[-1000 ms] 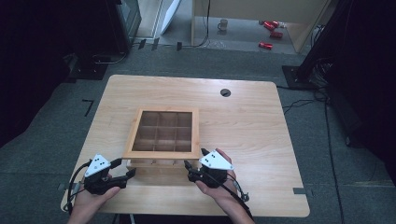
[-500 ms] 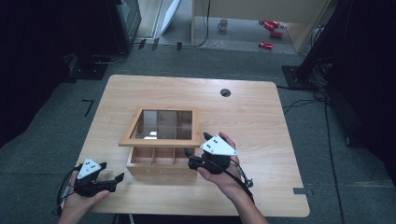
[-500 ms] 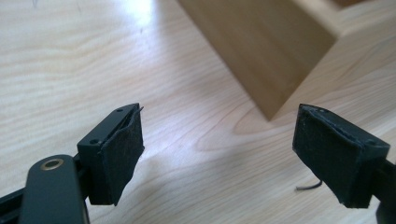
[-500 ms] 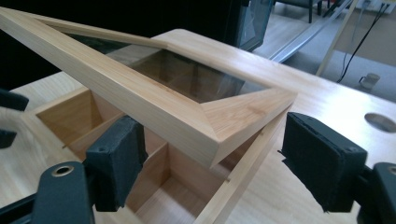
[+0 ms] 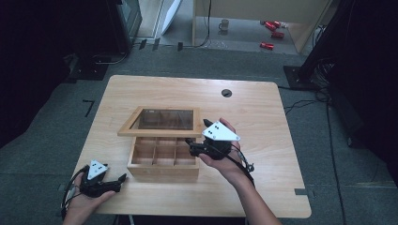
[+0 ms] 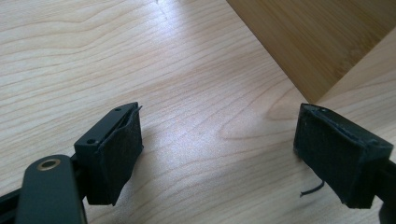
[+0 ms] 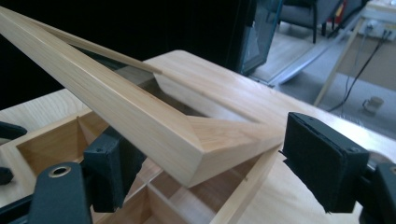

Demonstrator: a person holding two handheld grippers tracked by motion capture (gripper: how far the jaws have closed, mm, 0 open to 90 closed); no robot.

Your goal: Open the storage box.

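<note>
My right gripper point(image 5: 196, 136), jaws just widening, cradles the box's point(image 5: 163, 165) glass-paned wooden lid point(image 5: 162, 126) corner, raised; my left gripper point(image 5: 123, 180), just released, rests at the desk's point(image 5: 263, 108) near-left edge.

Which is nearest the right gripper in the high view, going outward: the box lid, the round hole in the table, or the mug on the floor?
From the right gripper:
1. Box lid, its raised front corner at the jaws.
2. Round hole, farther back on the table.
3. Mug, on the floor beyond the table.

The box point(image 5: 162, 159) is showing honey-brown wood at the frame's centre, its lid point(image 5: 162, 121) framing dark glass. The table point(image 5: 263, 108) is showing pale wavy grain. Both grippers' pads point(image 6: 116, 154) are looking matte black.
</note>
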